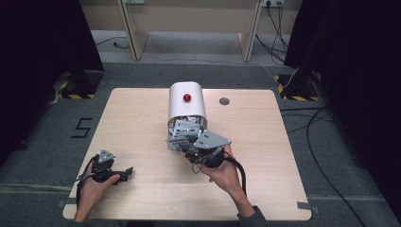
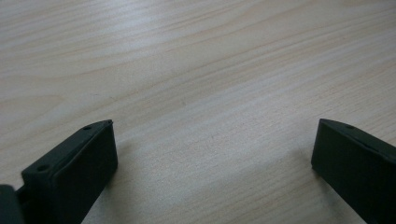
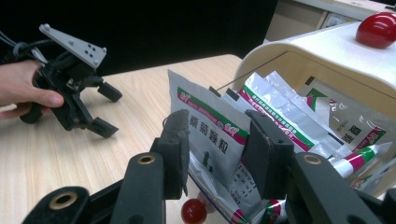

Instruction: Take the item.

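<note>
A: What step is this, going by the white bin (image 1: 187, 101)?

B: I'd say it's the pick at the bin's mouth. The bin lies on its side near the middle of the desk (image 1: 142, 184), open end toward the person, with sachets spilling out of it. The right gripper (image 3: 215, 154) has a white sachet with a green and red band (image 3: 210, 135) between its jaws. The jaws are partly closed around it, though I can't tell for sure whether the pads already press on it.

A: Where's that sachet relative to the bin?

B: Right at the opening, foremost in the bundle, leaning against the silver packets (image 3: 285, 109) behind it. It stands nearly on edge, long axis running up and away from the desk, tilted a bit, its printed face toward the gripper's camera.

A: And the next move?

B: Probably finishing the squeeze, then drawing the sachet straight out, away from the bin's mouth, so the neighbours don't drag along. A small red ball (image 3: 193, 211) sits on the desk just below the jaws.

A: The other hand?

B: The left gripper (image 1: 124, 173) rests well off from the bin, at the desk's near-left part, jaws wide apart over bare wood, holding nothing.
</note>
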Available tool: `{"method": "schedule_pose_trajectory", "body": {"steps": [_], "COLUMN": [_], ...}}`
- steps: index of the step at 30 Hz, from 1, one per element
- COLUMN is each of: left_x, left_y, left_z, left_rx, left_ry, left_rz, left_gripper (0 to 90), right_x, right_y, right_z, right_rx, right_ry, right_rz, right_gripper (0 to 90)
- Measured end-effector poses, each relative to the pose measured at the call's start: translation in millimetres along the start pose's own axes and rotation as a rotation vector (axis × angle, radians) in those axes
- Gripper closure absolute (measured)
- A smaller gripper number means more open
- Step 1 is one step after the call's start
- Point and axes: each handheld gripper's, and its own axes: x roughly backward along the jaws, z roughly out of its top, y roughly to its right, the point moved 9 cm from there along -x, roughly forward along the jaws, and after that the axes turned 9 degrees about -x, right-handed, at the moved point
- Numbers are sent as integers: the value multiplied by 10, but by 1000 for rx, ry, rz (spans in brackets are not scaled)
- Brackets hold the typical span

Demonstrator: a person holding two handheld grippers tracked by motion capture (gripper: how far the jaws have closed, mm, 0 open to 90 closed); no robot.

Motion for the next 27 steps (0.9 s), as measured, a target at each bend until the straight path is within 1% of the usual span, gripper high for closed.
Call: {"method": "schedule_pose_trajectory", "body": {"steps": [4, 7, 10, 14, 17, 19, 20, 21, 23, 27], "left_x": [-2, 0, 0, 0, -2, -2, -2, -2, -2, -2], "left_y": [2, 1, 0, 0, 2, 2, 3, 2, 3, 2], "left_z": [3, 1, 0, 1, 3, 3, 3, 3, 3, 3], "left_rx": [3, 1, 0, 1, 4, 4, 4, 4, 4, 4], "left_ry": [3, 1, 0, 1, 3, 3, 4, 3, 4, 3], "left_rz": [0, 0, 0, 0, 0, 0, 0, 0, 0, 0], "left_gripper": [0, 0, 0, 0, 0, 0, 0, 0, 0, 0], "right_x": [-36, -77, -111, -102, -74, -49, -19, -19, 27, 97], "right_y": [9, 7, 22, 50, 51, 46, 46, 46, 43, 41], "right_z": [13, 15, 7, 8, 37, 67, 103, 103, 156, 239], "right_rx": [1, 12, 11, 23, 33, 38, 45, 45, 49, 55], "right_ry": [-20, -33, -41, -41, -19, 1, 20, 20, 41, 66], "right_rz": [4, 10, 14, 12, 11, 8, 2, 2, 0, -4], "right_gripper": [643, 651, 695, 775, 851, 878, 889, 889, 893, 895]}}
